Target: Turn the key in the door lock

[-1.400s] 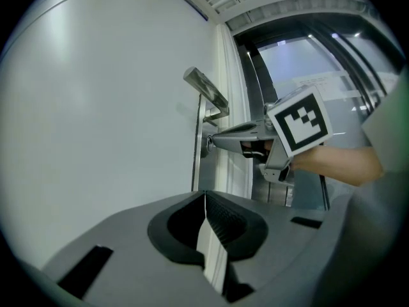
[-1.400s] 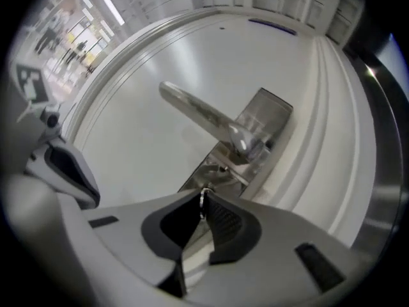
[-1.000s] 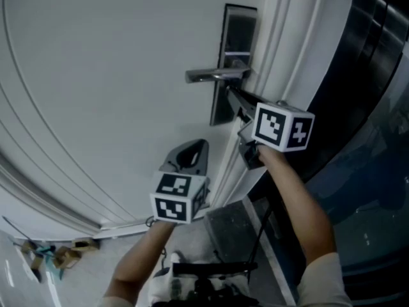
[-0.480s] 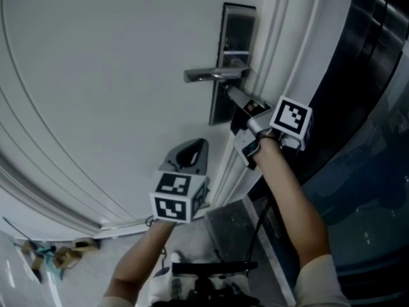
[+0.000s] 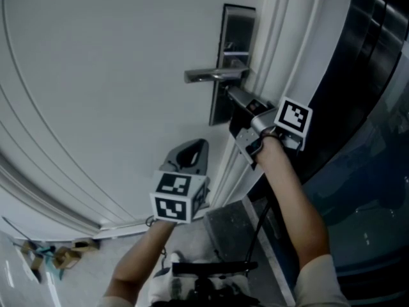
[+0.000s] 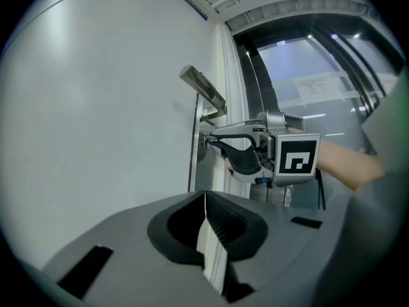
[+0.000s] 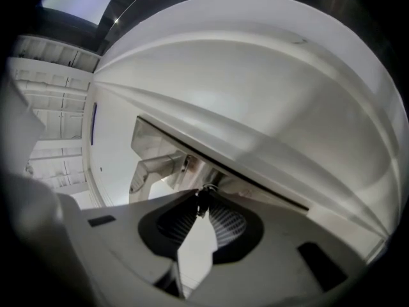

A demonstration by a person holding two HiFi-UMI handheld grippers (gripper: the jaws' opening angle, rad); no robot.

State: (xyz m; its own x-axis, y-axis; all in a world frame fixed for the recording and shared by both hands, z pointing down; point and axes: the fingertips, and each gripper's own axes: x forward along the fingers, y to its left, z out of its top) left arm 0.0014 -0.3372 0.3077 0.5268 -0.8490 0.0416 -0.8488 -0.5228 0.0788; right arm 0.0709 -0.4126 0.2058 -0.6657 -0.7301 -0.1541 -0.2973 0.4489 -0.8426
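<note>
Right gripper pinches the key, just under the door handle, but its jaws have just been opening. If they loosen more mid-turn, the key could slip and stop turning.

The head camera looks steeply down from above and behind both arms at the door. From some way off it takes in the handle, the left gripper and the right gripper. The left gripper's camera faces along its own jaws toward the door's edge from farther back and below the handle, so it shares the handle and the right gripper with the head view. The right gripper's camera sits close against the door, tilted to one side, looking along its jaws at the key, with the handle just beyond.
</note>
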